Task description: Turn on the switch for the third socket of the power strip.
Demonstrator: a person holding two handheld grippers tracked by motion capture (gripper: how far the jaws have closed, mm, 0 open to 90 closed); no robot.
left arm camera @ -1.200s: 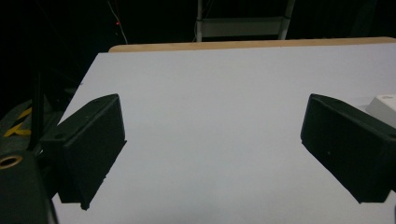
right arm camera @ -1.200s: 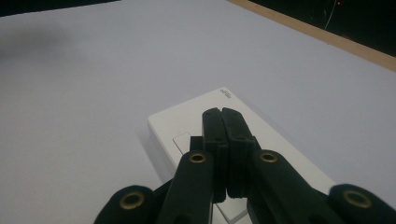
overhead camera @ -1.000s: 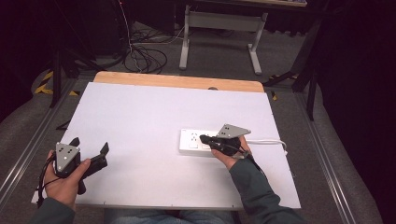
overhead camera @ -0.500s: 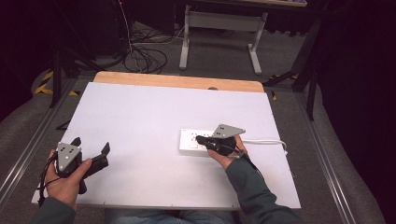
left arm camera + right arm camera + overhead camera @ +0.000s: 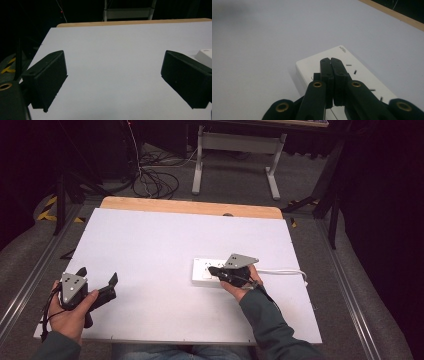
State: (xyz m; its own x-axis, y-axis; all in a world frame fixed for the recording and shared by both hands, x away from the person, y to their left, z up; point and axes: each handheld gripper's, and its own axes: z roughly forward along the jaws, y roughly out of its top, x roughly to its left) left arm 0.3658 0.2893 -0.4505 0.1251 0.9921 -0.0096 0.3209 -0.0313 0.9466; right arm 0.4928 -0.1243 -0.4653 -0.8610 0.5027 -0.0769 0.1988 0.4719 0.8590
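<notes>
A white power strip (image 5: 201, 276) (image 5: 362, 77) lies on the white table right of centre, and one end of it shows in the left gripper view (image 5: 205, 55). My right gripper (image 5: 212, 269) (image 5: 331, 61) is shut, its jaws pressed together with nothing between them. It points left, low over the strip's top face. I cannot tell whether the tips touch the strip. My left gripper (image 5: 97, 276) (image 5: 113, 72) stands open in the person's hand near the front left corner, over bare table with nothing between its jaws.
The strip's white cable (image 5: 286, 271) runs right towards the table's edge. A wooden strip (image 5: 190, 207) borders the far side of the table. Beyond it are floor cables (image 5: 155, 175) and a metal stand (image 5: 235, 142).
My right gripper has edged a little to the left over the power strip, still shut. The left gripper has stayed in place.
</notes>
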